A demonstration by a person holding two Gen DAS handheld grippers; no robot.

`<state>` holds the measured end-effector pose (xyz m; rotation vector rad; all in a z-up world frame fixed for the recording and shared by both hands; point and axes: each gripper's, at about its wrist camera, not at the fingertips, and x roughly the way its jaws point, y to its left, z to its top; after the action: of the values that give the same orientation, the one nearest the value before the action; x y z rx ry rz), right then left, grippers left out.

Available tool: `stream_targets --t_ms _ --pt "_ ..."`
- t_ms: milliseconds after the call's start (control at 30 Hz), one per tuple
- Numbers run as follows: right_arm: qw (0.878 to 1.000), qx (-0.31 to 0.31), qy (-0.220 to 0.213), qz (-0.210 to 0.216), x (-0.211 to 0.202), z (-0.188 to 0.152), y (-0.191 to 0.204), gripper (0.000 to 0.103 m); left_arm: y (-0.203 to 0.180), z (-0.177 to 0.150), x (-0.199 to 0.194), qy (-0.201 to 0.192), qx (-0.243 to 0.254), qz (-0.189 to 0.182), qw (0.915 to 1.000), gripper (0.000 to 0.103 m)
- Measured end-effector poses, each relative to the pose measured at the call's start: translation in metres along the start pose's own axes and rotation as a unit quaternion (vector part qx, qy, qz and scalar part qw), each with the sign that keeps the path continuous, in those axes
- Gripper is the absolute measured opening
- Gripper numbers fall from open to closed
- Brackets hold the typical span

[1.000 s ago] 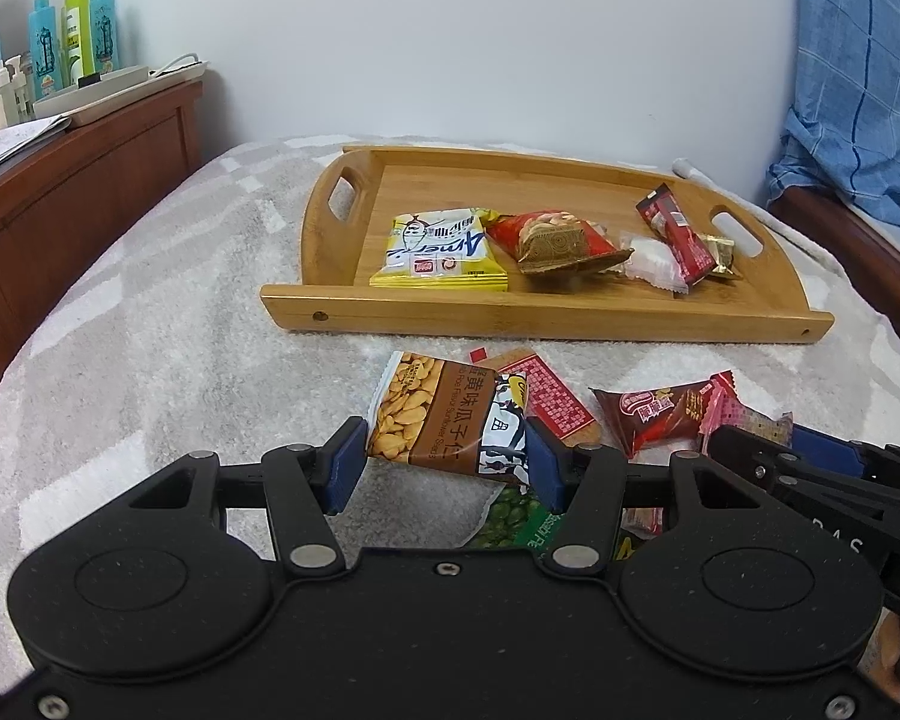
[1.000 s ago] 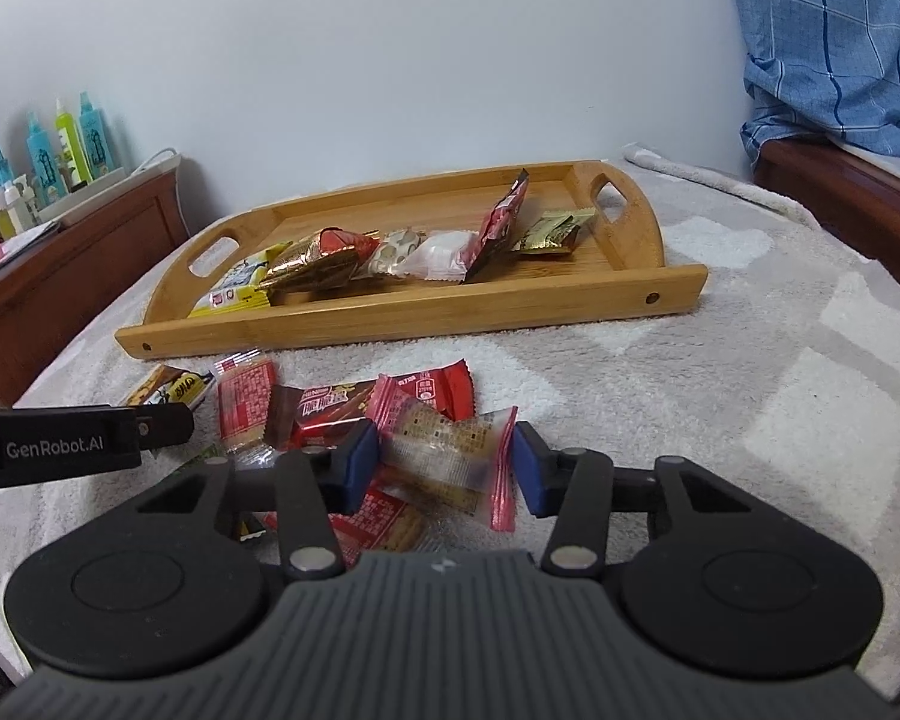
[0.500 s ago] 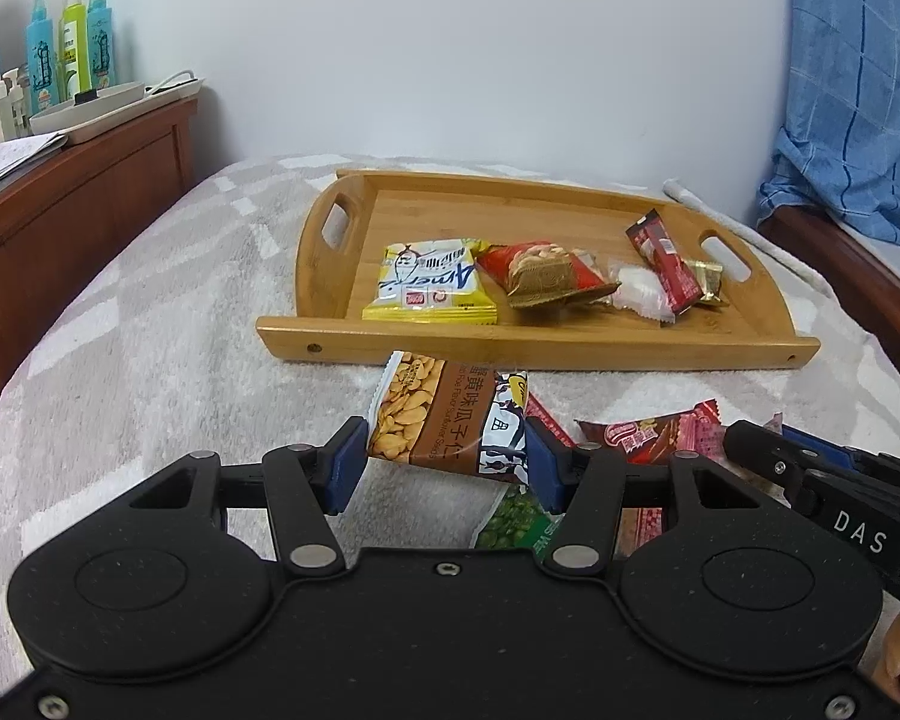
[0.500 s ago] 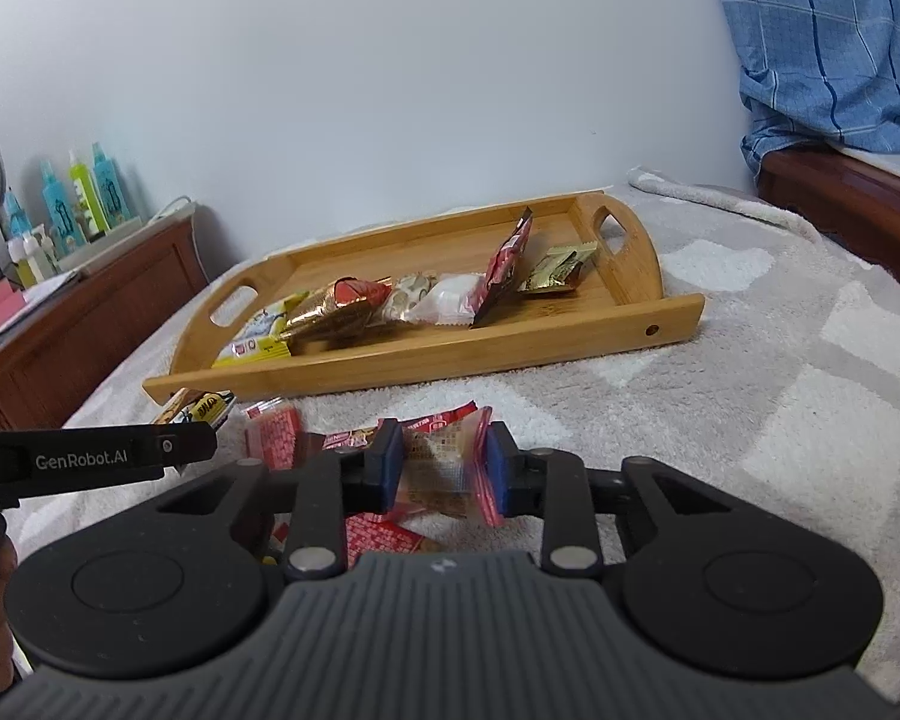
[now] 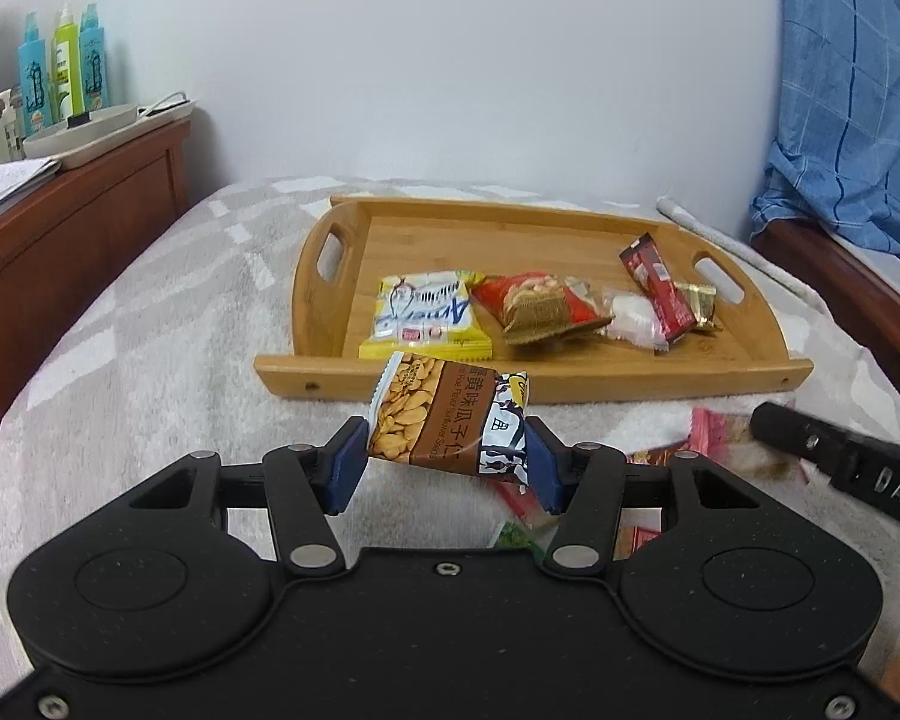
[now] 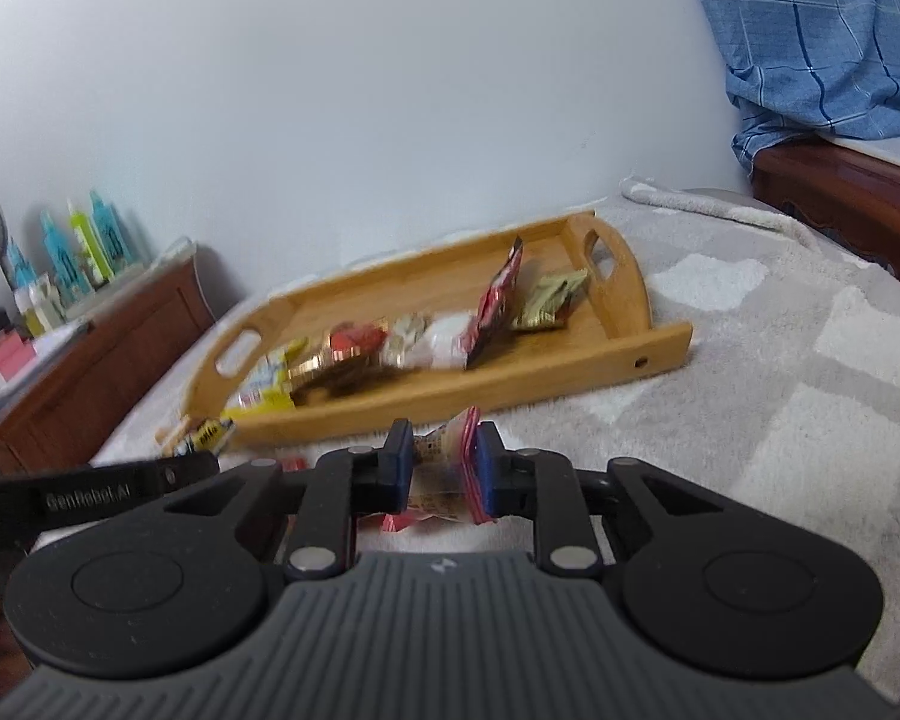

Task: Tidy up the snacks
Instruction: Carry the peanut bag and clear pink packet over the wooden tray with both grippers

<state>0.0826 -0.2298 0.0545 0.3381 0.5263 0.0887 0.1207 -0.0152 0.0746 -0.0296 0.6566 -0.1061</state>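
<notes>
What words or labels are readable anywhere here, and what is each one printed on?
"GenRobot.AI": side of the left gripper, in the right wrist view.
"DAS": side of the right gripper, cut off at the frame edge.
"Sunflower Seeds", partly readable, beside Chinese characters: brown seed packet in the left jaws.
Yellow packet in the wooden tray: lettering too stylised to read.
Bottles' labels: too small.

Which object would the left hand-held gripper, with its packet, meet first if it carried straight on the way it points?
Probably the near wall of the wooden tray. The left hand-held gripper, shut on the brown seed packet, points slightly downward at it; depth is unclear, so it might touch the blanket first.
</notes>
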Motion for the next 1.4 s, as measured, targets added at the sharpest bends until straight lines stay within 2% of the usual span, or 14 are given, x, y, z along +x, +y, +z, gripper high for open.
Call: stream_targets --t_ms 133,367,533,667,767,1033,1267,1400 --pt "1.000 0.024 -0.014 0.006 0.003 0.021 -0.009 0.024 -0.001 0.015 0.001 -0.009 0.003 -0.002 1.0000 0.052" --pt "0.998 0.052 -0.040 -0.013 0.031 0.065 -0.030 0.024 -0.002 0.050 0.013 -0.025 0.001 -0.005 0.9997 0.052" --pt "0.996 0.048 -0.057 -0.040 0.060 0.095 -0.048 0.024 0.002 0.077 0.034 -0.026 -0.012 -0.004 0.9996 0.052" --pt "0.996 0.070 -0.046 -0.043 0.089 0.109 -0.068 0.024 0.008 0.094 0.058 -0.017 -0.025 -0.001 0.9995 0.052" --pt "0.995 0.075 -0.038 -0.046 0.106 0.116 -0.074 0.024 0.013 0.104 0.077 -0.006 -0.034 0.006 0.9994 0.052" --pt "0.998 0.017 -0.016 -0.066 0.146 0.121 -0.066 0.025 0.021 0.116 0.128 0.021 -0.052 0.025 0.9981 0.052" --pt "0.998 0.029 0.005 -0.052 0.158 0.120 -0.073 0.025 0.025 0.116 0.161 0.041 -0.077 0.033 0.9956 0.052" --pt "0.998 0.040 0.014 -0.040 0.162 0.121 -0.076 0.025 0.022 0.114 0.170 0.049 -0.076 0.041 0.9951 0.052"
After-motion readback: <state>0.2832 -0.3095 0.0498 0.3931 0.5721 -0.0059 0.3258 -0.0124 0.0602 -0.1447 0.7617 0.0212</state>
